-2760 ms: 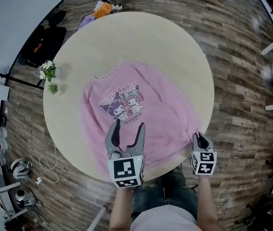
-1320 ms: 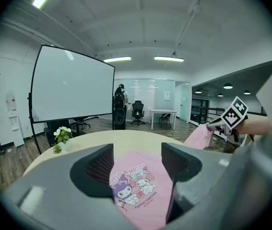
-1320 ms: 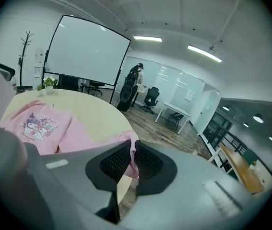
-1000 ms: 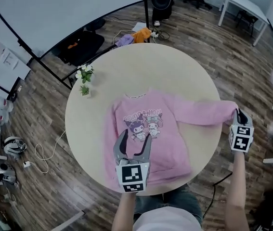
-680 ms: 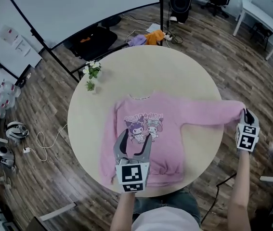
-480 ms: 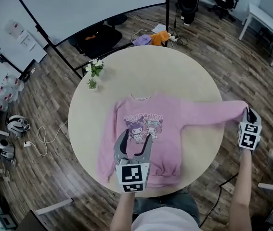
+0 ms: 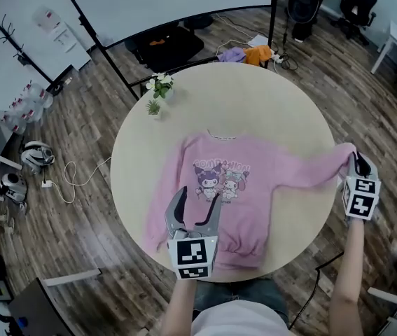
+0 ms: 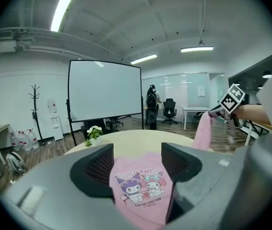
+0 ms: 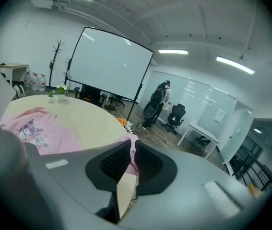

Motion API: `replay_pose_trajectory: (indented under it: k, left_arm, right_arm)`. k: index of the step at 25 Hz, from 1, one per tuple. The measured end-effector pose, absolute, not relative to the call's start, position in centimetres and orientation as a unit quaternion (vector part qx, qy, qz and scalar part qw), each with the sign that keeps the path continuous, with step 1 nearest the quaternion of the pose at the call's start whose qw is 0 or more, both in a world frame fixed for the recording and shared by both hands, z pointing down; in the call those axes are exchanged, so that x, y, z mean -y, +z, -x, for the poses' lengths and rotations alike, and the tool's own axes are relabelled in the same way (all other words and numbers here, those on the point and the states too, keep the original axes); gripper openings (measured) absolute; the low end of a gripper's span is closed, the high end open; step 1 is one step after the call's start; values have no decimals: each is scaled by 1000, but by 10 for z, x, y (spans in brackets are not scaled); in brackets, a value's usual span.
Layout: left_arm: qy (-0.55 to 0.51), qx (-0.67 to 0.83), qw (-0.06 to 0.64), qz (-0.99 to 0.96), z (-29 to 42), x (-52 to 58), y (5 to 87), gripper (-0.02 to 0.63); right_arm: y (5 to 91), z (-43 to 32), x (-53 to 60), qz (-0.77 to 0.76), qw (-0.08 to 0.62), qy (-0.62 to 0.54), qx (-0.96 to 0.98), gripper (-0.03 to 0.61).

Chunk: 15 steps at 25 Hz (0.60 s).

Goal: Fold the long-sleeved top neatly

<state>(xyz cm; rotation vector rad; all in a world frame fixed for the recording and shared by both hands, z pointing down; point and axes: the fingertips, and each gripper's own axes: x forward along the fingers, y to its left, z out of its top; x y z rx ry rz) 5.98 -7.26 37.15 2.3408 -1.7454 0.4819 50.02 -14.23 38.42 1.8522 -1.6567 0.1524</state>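
Past the edge of the round pale bench (image 7: 254, 96), the right claw (image 7: 357, 159) pinches the sleeve (image 7: 317, 170) of the pink cartoon-print long-sleeved top (image 7: 233, 201); the left claw (image 7: 196, 196) gapes empty, so a pull may drag the top askew.

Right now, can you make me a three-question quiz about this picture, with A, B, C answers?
1. Where are the flowers?
A. on the floor
B. on the table, past the collar of the top and off to the left
C. lying on the top

2. What colour is the top?
A. pink
B. blue
C. yellow

3. What is the right gripper doing?
A. hanging open with nothing in it
B. holding the flowers
C. shut on the sleeve

Answers:
1 B: the flowers stand on bare tabletop near its far-left edge.
2 A: the cloth is pink all over.
3 C: the right gripper view shows pink cloth pinched between its jaws, and the sleeve stretches out past the table's edge.
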Motion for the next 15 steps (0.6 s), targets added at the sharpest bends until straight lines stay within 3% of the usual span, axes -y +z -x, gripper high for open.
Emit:
replay_pose_trajectory:
  k: [15]
  left_arm:
    - [146, 645, 104, -743, 19, 50, 373, 423]
  right_arm:
    - [348, -326, 195, -599, 306, 39, 739, 51]
